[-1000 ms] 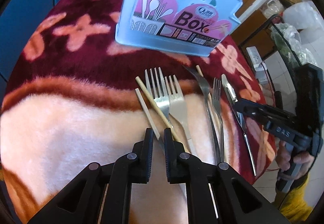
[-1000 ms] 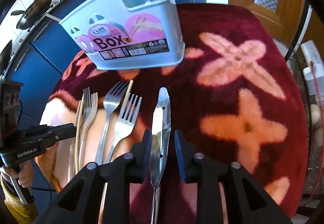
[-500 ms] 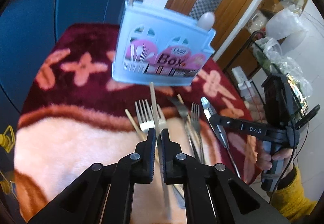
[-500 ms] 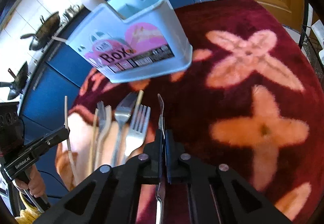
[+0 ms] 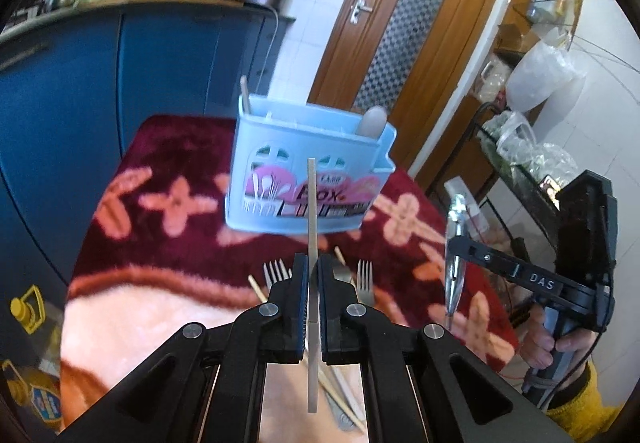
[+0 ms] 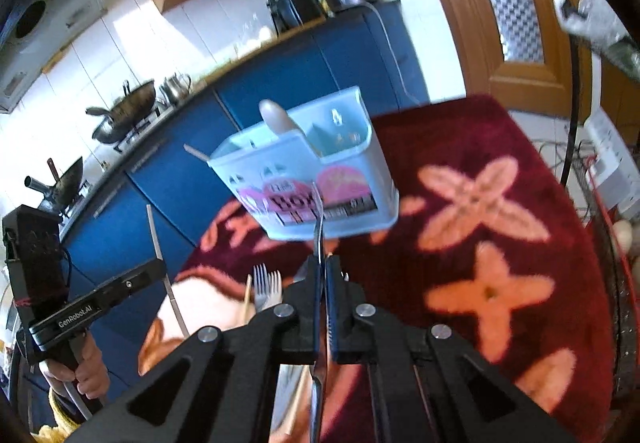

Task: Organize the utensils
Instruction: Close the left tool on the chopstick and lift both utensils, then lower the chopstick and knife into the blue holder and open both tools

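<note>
- Left wrist view: the left gripper [image 5: 313,275] has its jaws pinched on a chopstick [image 5: 312,219], which rises straight up between the pads and also hangs below them.
- It looks light, thin and stiff; held near mid-length as it is, it balances well, though a smooth round stick can swivel or slide in flat pads, so a firm squeeze suits it.
- Ahead of the jaws and beyond the stick's tip stands the blue utensil box [image 5: 308,179] on the red blanket [image 5: 168,243]. A stick pokes out at its left end and a pale rounded handle at its right.
- Below the jaws lie forks [image 5: 276,271] and another chopstick, still on the blanket.
- To the right of the jaws, the right gripper [image 5: 456,243] carries a metal peeler [image 5: 454,263], upright.
- Right wrist view: the right gripper [image 6: 322,271] has its jaws closed tight on the peeler [image 6: 318,227], seen edge-on, its head above the pads and its handle below.
- Being steel, it is likely heavier and slicker than the stick; a hold on the flat shank near the head stops it turning.
- The utensil box [image 6: 308,179] is just ahead of the jaws; the left gripper [image 6: 158,265] with its chopstick [image 6: 156,231] is off to the left.
</note>
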`<state>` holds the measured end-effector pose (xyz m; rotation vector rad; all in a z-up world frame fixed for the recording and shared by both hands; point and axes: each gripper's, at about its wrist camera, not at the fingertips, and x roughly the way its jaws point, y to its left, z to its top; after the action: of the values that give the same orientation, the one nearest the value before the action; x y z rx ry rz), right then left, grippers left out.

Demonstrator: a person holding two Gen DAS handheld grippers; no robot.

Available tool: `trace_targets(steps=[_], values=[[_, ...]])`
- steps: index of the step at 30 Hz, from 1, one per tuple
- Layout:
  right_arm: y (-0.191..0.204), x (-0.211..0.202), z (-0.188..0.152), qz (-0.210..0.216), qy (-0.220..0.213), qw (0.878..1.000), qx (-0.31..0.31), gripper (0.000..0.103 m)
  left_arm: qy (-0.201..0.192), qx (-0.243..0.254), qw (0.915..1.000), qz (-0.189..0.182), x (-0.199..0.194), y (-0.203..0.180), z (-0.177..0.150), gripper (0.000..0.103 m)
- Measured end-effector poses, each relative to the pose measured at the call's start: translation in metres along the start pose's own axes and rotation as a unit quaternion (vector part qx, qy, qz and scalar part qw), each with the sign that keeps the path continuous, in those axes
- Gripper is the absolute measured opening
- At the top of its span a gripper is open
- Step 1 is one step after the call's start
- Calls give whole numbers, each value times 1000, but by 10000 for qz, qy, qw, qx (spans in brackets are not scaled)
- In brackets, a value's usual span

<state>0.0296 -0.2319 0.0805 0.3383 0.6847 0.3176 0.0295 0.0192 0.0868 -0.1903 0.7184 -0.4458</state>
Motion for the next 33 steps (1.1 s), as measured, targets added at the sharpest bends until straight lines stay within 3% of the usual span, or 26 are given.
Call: trace_targets(steps=[10,25,33], values=[[19,-26,28,-234,-809,9959,-320,4,-458,135,9989,-14,-10,-12,25,4],[24,-20,83,-252,-1320,9900,-437,4,-1076,221,9939,108,-2,-19,98,4],[29,-23,115,-509,-1758,9812,-614,4,-1541,325,9867,414,3,-22,140,4]])
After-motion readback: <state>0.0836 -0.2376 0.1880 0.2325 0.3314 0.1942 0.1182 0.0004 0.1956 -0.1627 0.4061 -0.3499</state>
